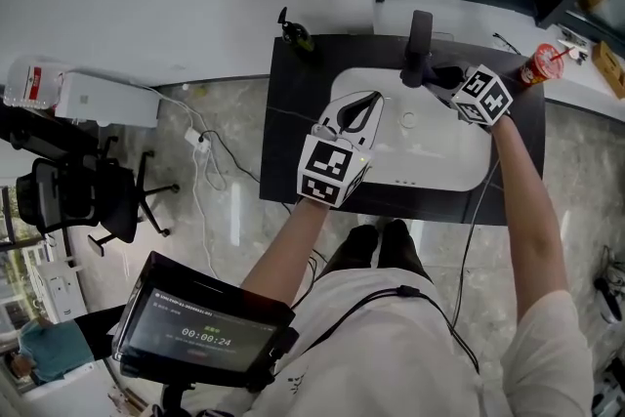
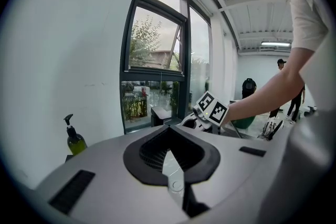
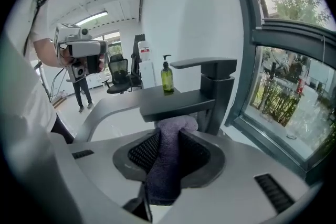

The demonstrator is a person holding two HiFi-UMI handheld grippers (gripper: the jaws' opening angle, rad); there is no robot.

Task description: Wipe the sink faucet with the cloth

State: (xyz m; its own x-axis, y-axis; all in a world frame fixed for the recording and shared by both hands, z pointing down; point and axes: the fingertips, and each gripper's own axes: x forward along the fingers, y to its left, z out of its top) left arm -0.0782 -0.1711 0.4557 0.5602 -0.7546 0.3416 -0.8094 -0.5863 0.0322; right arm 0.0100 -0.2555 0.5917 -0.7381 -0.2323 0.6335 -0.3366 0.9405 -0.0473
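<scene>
The black faucet (image 1: 421,39) stands at the back rim of the white sink (image 1: 430,166). My right gripper (image 1: 442,78) reaches in from the right and is shut on a grey-purple cloth (image 3: 165,165). In the right gripper view the top of the cloth bunches up against the underside of the flat spout of the faucet (image 3: 184,102), close to its upright column. My left gripper (image 1: 374,98) hovers over the left part of the basin, away from the faucet. Its jaws meet at the tip and hold nothing (image 2: 168,128).
A green soap bottle (image 1: 298,36) stands on the black counter's back left corner. A red can (image 1: 542,63) sits on the sill to the right. On the floor at left are an office chair (image 1: 98,195), cables and a white box (image 1: 107,98). A window runs behind the faucet.
</scene>
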